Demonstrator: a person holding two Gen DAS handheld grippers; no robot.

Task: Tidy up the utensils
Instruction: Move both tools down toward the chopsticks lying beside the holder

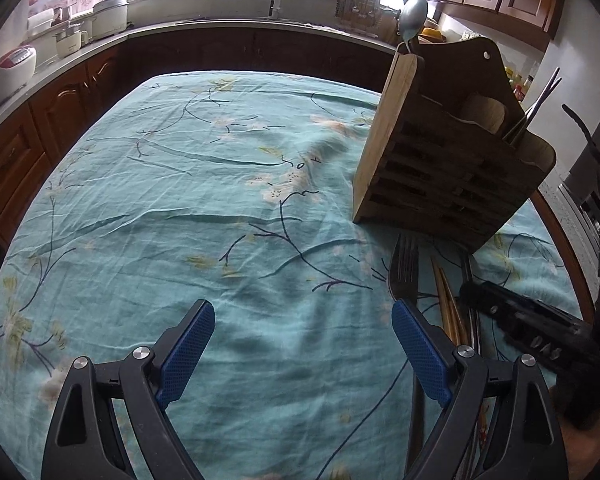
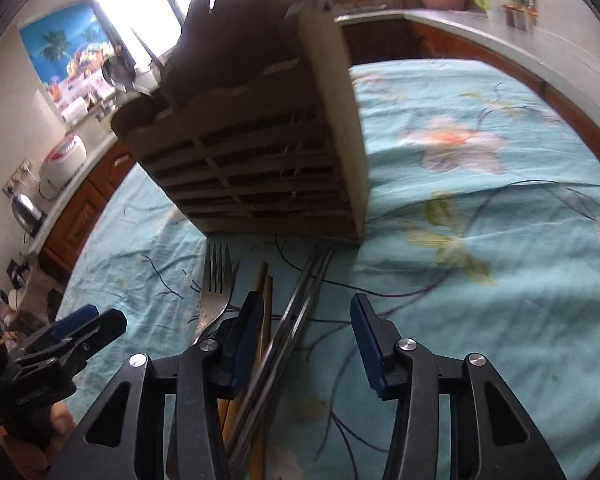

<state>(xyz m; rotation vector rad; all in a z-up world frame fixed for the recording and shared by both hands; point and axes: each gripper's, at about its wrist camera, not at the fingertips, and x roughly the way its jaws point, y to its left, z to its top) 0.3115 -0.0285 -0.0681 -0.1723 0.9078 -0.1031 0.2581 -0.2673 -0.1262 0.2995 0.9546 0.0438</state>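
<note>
1. Fork (image 2: 216,280), wooden chopsticks (image 2: 265,300) and metal chopsticks (image 2: 304,292) lie side by side on the teal cloth (image 1: 180,200), tips just short of the wooden rack (image 2: 260,160).
2. Rack stands on the cloth; a spoon (image 1: 413,16) and more metal chopsticks (image 1: 536,104) stick out the top.
3. Right gripper (image 2: 302,312): jaws wide apart, empty, over the metal chopsticks.
4. Left gripper (image 1: 303,320): jaws wide apart, empty, over bare cloth, right finger beside the fork.

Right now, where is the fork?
The fork lies flat on the blue tablecloth just in front of the wooden utensil holder. In the right wrist view it is left of the wooden chopsticks.
</note>
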